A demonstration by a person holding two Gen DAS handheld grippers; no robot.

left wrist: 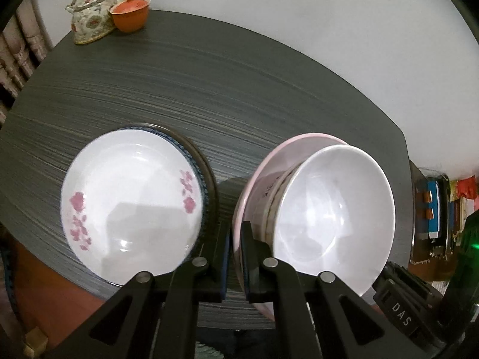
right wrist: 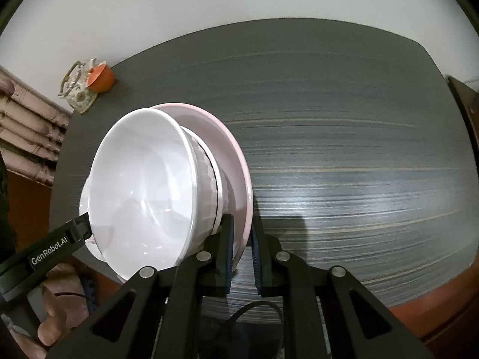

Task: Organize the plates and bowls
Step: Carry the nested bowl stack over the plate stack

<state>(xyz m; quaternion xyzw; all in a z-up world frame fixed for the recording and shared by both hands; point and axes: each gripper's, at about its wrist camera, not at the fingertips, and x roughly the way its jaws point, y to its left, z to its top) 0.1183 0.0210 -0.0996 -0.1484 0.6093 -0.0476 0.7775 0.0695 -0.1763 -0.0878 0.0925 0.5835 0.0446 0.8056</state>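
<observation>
Near table edge: both grippers pinching pink plate [right wrist: 236,161] rim, carrying stacked bowls.

Left gripper [left wrist: 236,264] and right gripper [right wrist: 243,261] each narrowed onto rim, white bowl [right wrist: 140,185] riding on top. Floral plate [left wrist: 131,200] lying just left on table [left wrist: 239,89]. Keeping plate level, moving both sides together, lowering slowly; bowls judged liable to slide.

Dark streaked table [left wrist: 239,83], floral teapot [left wrist: 92,15] beside orange lidded cup [left wrist: 130,15] at far corner, flowered plate stack [left wrist: 131,206], pink plate [right wrist: 236,161] under bowls.

Dim indoor light, glare on white bowl [right wrist: 143,185], fisheye-curved edges, slight blur
</observation>
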